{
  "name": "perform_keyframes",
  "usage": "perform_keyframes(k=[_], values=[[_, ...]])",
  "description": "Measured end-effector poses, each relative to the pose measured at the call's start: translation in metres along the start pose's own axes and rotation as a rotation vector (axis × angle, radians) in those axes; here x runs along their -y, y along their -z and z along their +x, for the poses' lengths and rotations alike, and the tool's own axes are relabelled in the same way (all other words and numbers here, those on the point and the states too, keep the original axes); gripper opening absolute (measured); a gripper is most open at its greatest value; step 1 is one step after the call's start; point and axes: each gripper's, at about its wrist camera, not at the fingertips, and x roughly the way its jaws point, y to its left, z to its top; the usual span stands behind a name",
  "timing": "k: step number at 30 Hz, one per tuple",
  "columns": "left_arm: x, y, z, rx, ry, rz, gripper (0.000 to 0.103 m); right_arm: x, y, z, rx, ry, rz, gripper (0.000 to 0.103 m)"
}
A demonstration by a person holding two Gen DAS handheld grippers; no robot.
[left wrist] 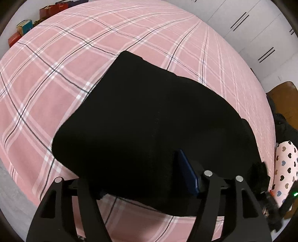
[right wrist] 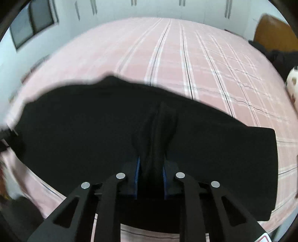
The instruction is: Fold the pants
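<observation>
Black pants (left wrist: 149, 121) lie folded in a thick dark block on the pink checked bed sheet (left wrist: 55, 83). My left gripper (left wrist: 141, 178) is open at the near edge of the block. Its right blue pad (left wrist: 186, 171) stands clear against the cloth, while the left finger is partly hidden under the fabric. In the right wrist view the pants (right wrist: 74, 130) stretch across the sheet (right wrist: 186, 55). My right gripper (right wrist: 150, 167) is shut on a raised ridge of the black fabric, pinched between its two blue pads.
White wardrobe doors (left wrist: 251, 28) stand beyond the bed. Coloured boxes and bags (left wrist: 46, 11) line the far left edge. A heart-patterned cushion (left wrist: 285, 163) and a brown wooden headboard (left wrist: 285, 95) are at the right. A window (right wrist: 31, 24) is on the left wall.
</observation>
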Motion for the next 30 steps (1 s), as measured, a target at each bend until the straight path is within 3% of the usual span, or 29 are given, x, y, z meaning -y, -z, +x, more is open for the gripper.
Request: perform_keyframes(k=[3,5,7,10,13,14,16,17,19,21,22,26,30], values=[[0.001,-0.004,0.003,0.004,0.000,0.002,0.065,-0.025,-0.014,0.001,0.002,-0.098,-0.037,0.018],[0.002,-0.004,0.004,0.005,-0.004,0.007,0.065,-0.047,-0.008,0.019,-0.044,-0.126,-0.076,0.019],[0.000,-0.003,0.003,0.004,-0.007,0.010,0.065,-0.059,0.000,0.046,-0.104,-0.103,-0.115,0.031],[0.001,-0.002,0.005,-0.001,-0.011,0.014,0.067,-0.055,0.001,0.036,-0.059,-0.155,-0.089,0.045],[0.005,-0.004,0.009,-0.003,-0.014,0.020,0.071,-0.029,-0.001,-0.003,0.024,-0.201,-0.004,0.051],[0.006,-0.004,0.009,-0.001,-0.018,0.021,0.071,-0.018,0.000,-0.014,0.054,-0.194,0.021,0.054],[0.008,-0.006,0.011,0.001,-0.028,0.022,0.070,0.005,0.006,-0.030,0.103,-0.153,0.079,0.074],[0.009,-0.004,0.010,0.003,-0.025,0.016,0.069,0.016,0.014,-0.039,0.120,-0.138,0.107,0.074],[0.008,-0.006,0.008,0.008,-0.024,0.001,0.056,0.043,0.030,-0.048,0.143,-0.101,0.184,0.074],[0.008,-0.007,0.005,0.019,-0.034,-0.005,0.030,0.063,0.040,-0.052,0.141,-0.086,0.234,0.074],[0.009,-0.010,0.002,0.023,-0.026,-0.016,0.024,0.072,0.048,-0.052,0.131,-0.073,0.257,0.074],[0.033,-0.016,-0.029,0.100,-0.002,-0.008,0.020,0.105,0.062,-0.057,0.131,-0.095,0.369,0.074],[0.100,-0.011,-0.072,0.189,0.022,0.133,0.019,0.123,0.066,-0.062,0.180,-0.109,0.436,0.074]])
